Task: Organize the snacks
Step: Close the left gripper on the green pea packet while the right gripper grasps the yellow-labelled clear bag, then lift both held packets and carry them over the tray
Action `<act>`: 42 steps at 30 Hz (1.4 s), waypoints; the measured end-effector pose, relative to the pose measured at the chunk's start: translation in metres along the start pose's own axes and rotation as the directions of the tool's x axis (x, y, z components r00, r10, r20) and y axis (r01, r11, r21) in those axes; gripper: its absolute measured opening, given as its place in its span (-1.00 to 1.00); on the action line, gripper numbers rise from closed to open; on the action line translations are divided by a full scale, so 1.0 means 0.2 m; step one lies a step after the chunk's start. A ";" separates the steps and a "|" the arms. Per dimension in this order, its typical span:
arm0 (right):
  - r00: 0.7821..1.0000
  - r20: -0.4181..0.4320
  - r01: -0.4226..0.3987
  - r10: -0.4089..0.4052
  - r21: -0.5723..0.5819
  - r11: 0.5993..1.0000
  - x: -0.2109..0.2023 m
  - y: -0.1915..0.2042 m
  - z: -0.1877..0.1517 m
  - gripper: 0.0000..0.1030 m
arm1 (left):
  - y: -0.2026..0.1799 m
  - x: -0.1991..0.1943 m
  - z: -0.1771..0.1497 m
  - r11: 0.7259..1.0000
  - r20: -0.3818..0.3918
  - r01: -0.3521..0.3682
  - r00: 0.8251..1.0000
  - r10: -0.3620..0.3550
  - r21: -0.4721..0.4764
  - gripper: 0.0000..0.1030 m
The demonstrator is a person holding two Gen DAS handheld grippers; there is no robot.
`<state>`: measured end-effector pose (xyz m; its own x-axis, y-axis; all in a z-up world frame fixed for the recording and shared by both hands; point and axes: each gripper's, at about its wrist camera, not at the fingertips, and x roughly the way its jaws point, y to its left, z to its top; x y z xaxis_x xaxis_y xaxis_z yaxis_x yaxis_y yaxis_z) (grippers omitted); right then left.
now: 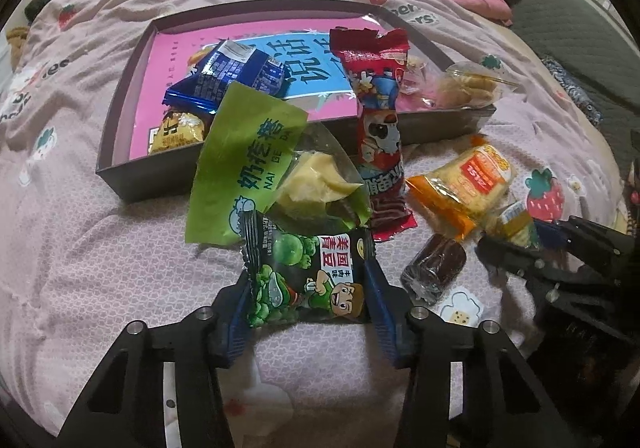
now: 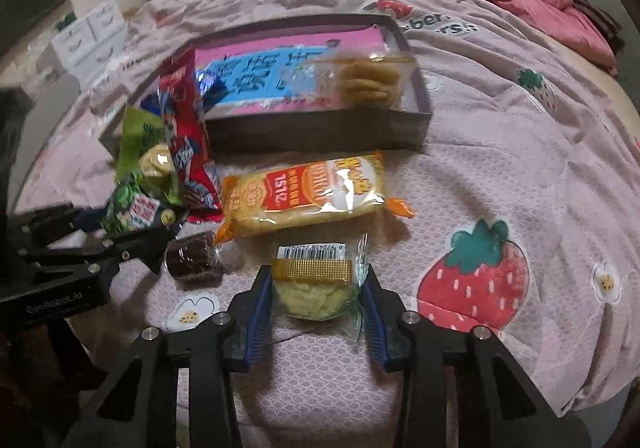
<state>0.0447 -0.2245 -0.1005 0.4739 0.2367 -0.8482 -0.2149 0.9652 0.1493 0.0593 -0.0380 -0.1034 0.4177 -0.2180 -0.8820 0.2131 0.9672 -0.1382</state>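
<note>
While both claws sit low over the bed [image 2: 520, 152], each has a snack between its pads. Left claw [image 1: 306, 288]: part closed, blue pads pressing both side edges of the green-pea packet [image 1: 308, 280]; packet's top edge tucks under the light green bag [image 1: 256, 168]. Right claw [image 2: 318, 300]: narrow gap, pads against both sides of the clear-wrapped pastry [image 2: 316, 276], barcode end facing away from the camera.

Box [image 1: 116, 164] lies behind the pile, near wall facing both claws. Inside: blue packet [image 1: 236, 76], yellow packet [image 1: 176, 132] in near left corner, clear cookie pack [image 2: 368, 80] at right end. Red tall packet [image 1: 380, 120] leans over the near wall, half in, half out.

Orange cracker pack [image 2: 304, 192] lies just beyond the pastry, between it and the box wall. Brown wrapped roll [image 2: 192, 256] sits between the two claws, close to the left claw's outer finger.

Open room: bare bedspread right of the right claw and left of the left claw. Centre gap between claws is tight.
</note>
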 end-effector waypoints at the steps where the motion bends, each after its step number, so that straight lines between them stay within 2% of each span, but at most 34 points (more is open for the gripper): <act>1: 1.000 0.019 0.001 -0.001 0.017 1.000 -0.02 -0.02 0.00 -0.20 | 0.01 -0.01 0.00 1.000 -0.001 0.007 1.000 -0.007 -0.002 -0.06; 6: 0.995 0.097 0.024 -0.033 0.091 0.996 -0.11 -0.11 0.01 -0.20 | 0.03 -0.06 -0.02 0.999 -0.005 0.044 0.999 -0.044 -0.022 -0.27; 10: 0.986 0.166 0.017 -0.032 0.092 0.996 -0.18 -0.12 0.04 -0.20 | 0.03 -0.10 -0.02 0.998 0.004 0.059 0.998 -0.059 -0.023 -0.44; 18: 0.984 0.175 0.010 -0.023 0.070 0.998 -0.18 -0.10 0.05 -0.20 | 0.05 -0.13 -0.03 0.995 0.007 0.094 0.996 -0.094 -0.026 -0.50; 21: 0.985 0.172 0.006 -0.018 0.074 0.997 -0.17 -0.10 0.06 -0.20 | 0.05 -0.10 -0.03 0.994 -0.003 0.100 0.995 -0.100 -0.039 -0.48; 24: 0.984 0.175 0.003 -0.016 0.076 0.997 -0.17 -0.11 0.06 -0.20 | 0.04 -0.08 -0.02 0.993 -0.008 0.110 0.994 -0.111 -0.045 -0.36; 26: 0.985 0.174 0.001 -0.014 0.073 0.997 -0.17 -0.11 0.06 -0.20 | 0.02 -0.06 -0.02 0.993 -0.017 0.107 0.994 -0.108 -0.043 -0.15; 27: 0.984 0.175 0.001 -0.014 0.072 0.997 -0.17 -0.11 0.06 -0.20 | 0.02 -0.05 -0.02 0.994 -0.021 0.104 0.994 -0.105 -0.041 -0.12; 29: 0.984 0.180 -0.001 -0.012 0.072 0.997 -0.17 -0.10 0.06 -0.20 | -0.01 -0.02 -0.02 0.996 -0.028 0.082 0.996 -0.083 -0.030 -0.04; 33: 0.981 0.195 -0.004 -0.010 0.072 0.997 -0.18 -0.10 0.07 -0.20 | -0.07 0.02 -0.02 1.000 -0.023 0.012 1.000 -0.012 0.002 -0.04; 34: 0.980 0.199 -0.005 -0.009 0.072 0.997 -0.19 -0.10 0.07 -0.19 | -0.09 0.03 -0.02 1.000 -0.020 -0.007 1.000 0.007 0.012 -0.08; 35: 0.978 0.208 -0.008 -0.006 0.070 0.998 -0.20 -0.10 0.07 -0.20 | -0.10 0.03 -0.01 1.000 -0.018 -0.016 1.000 0.017 0.023 -0.29; 36: 0.976 0.216 -0.011 -0.003 0.067 0.998 -0.21 -0.09 0.07 -0.20 | -0.11 0.03 -0.01 0.999 -0.015 -0.015 1.000 0.015 0.035 -0.35; 42: 0.965 0.263 -0.025 0.010 0.054 0.998 -0.25 -0.08 0.08 -0.20 | -0.05 -0.03 -0.01 0.999 -0.012 0.037 0.999 -0.037 0.012 -0.52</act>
<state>0.0381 -0.2503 -0.0515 0.6794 0.2676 -0.6832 -0.1805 0.9635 0.1979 0.0530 -0.0459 -0.0969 0.3991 -0.2524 -0.8815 0.2390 0.9568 -0.1657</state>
